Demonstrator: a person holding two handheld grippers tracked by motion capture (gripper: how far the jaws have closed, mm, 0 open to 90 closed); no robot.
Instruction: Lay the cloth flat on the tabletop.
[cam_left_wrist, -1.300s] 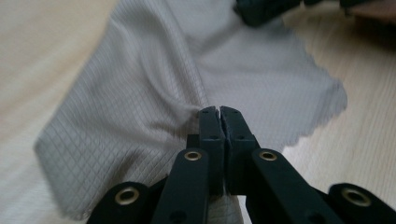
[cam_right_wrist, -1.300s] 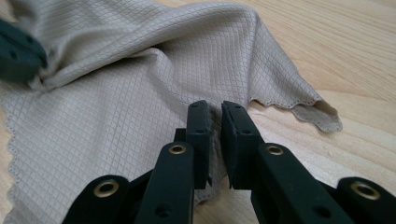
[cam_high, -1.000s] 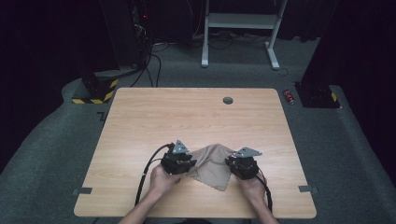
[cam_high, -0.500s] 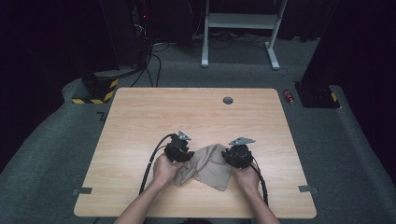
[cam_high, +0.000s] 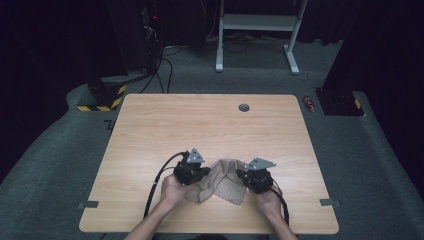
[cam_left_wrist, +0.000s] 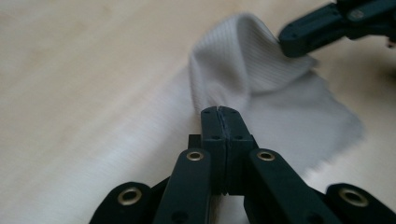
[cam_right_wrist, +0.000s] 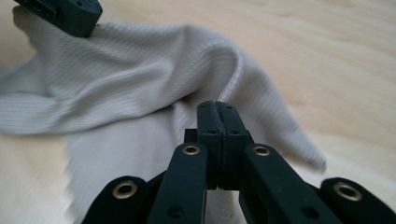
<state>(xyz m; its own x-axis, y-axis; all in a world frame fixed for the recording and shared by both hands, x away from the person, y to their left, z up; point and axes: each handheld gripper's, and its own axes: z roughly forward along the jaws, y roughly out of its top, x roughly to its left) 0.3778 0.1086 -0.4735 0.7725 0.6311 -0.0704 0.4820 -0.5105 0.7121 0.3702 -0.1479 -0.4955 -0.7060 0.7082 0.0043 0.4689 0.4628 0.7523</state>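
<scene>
Near the front edge of the surface (cam_high: 150, 130), between your hands: one cloth (cam_high: 224, 181), beige, ribbed, bunched and partly raised off the wood. Left tool (cam_high: 192, 170): jaws pressed together, apparently pinching the cloth's left end; its own view shows the closed tips (cam_left_wrist: 218, 112) meeting the fabric (cam_left_wrist: 261, 88), though the exact bite is hidden beneath them. Right tool (cam_high: 256, 178): jaws likewise closed at the cloth's right end, tips (cam_right_wrist: 216, 106) against a raised fold (cam_right_wrist: 140, 70). Key relation: the cloth's long axis runs left to right, spanning from one tool to the other, so each tool sits at an end and neither is nearer the middle; slack sags toward you between them. Any spread or fold will likely turn on drawing the two ends along that axis. Count: one cloth, two tools, two hands, one surface, one round grommet (cam_high: 244, 107) at the far edge.
</scene>
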